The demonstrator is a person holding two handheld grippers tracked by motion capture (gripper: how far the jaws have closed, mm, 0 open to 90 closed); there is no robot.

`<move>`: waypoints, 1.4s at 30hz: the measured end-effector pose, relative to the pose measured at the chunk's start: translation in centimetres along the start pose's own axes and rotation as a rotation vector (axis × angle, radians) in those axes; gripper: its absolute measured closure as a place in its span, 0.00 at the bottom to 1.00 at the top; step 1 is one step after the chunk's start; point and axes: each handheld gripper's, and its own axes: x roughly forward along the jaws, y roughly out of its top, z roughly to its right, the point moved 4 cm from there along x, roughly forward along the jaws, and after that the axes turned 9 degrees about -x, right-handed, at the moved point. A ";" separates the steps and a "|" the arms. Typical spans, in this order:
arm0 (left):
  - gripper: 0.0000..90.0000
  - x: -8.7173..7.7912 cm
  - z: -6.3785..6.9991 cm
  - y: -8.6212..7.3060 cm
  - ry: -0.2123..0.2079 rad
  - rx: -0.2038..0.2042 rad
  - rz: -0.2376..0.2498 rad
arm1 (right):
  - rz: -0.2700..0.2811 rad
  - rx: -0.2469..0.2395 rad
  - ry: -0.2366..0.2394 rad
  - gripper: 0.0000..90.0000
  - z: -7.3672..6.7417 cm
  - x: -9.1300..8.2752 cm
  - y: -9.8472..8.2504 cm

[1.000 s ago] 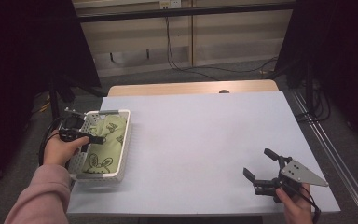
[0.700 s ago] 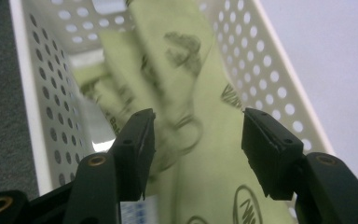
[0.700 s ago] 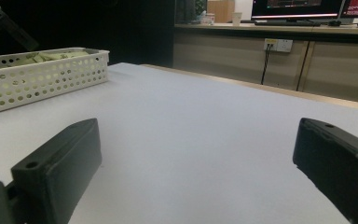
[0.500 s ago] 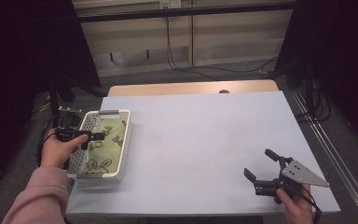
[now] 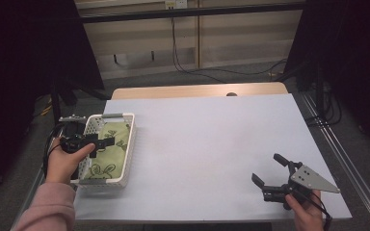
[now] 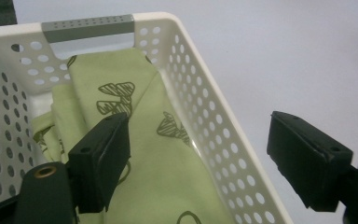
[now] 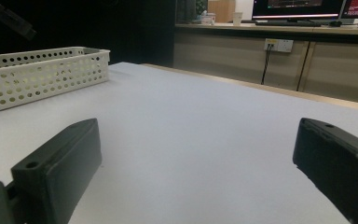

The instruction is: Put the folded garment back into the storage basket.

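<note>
- A white perforated basket (image 5: 125,159) sits at the near left corner of the pale surface (image 5: 212,139), long axis running near to far.
- A folded green cloth (image 5: 107,154) printed with dark leaf-like marks lies inside the basket, covering most of its floor.
- The basket has a grey perforated handle strip (image 6: 87,27) on its far end wall.
- The left gripper (image 5: 98,142) is held by the left hand (image 5: 65,161) over the basket's left side, pointing right across it.
- Its fingers (image 6: 103,154) stand apart, gripping nothing: in the left gripper view one finger is above the cloth inside the basket, and the other is past the basket's right wall, above the bare surface.
- Whether the inner finger touches the cloth cannot be told.
- A pink sleeve (image 5: 48,207) covers the left forearm.
- The right gripper (image 5: 270,174) is low over the near right part of the surface, well apart from the basket, held by the right hand (image 5: 308,209).
- Its fingers (image 7: 60,168) are spread wide with only bare surface between them.
- Its grey three-cornered plate (image 5: 313,179) faces up.
</note>
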 end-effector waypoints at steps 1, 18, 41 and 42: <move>0.22 0.0 0.2 -0.2 -0.007 -0.007 0.000 | -0.001 -0.002 -0.001 0.01 0.0 0.0 0.0; 0.18 0.0 2.1 -1.5 -0.074 0.047 0.052 | 0.000 0.001 -0.001 0.01 0.0 0.0 0.0; 0.11 -0.3 3.6 -3.3 -0.143 0.050 0.139 | 0.002 -0.002 0.005 0.01 -0.1 0.0 0.0; 0.11 -0.2 3.5 -3.3 -0.135 0.065 0.154 | 0.001 -0.001 0.003 0.01 0.0 0.0 0.0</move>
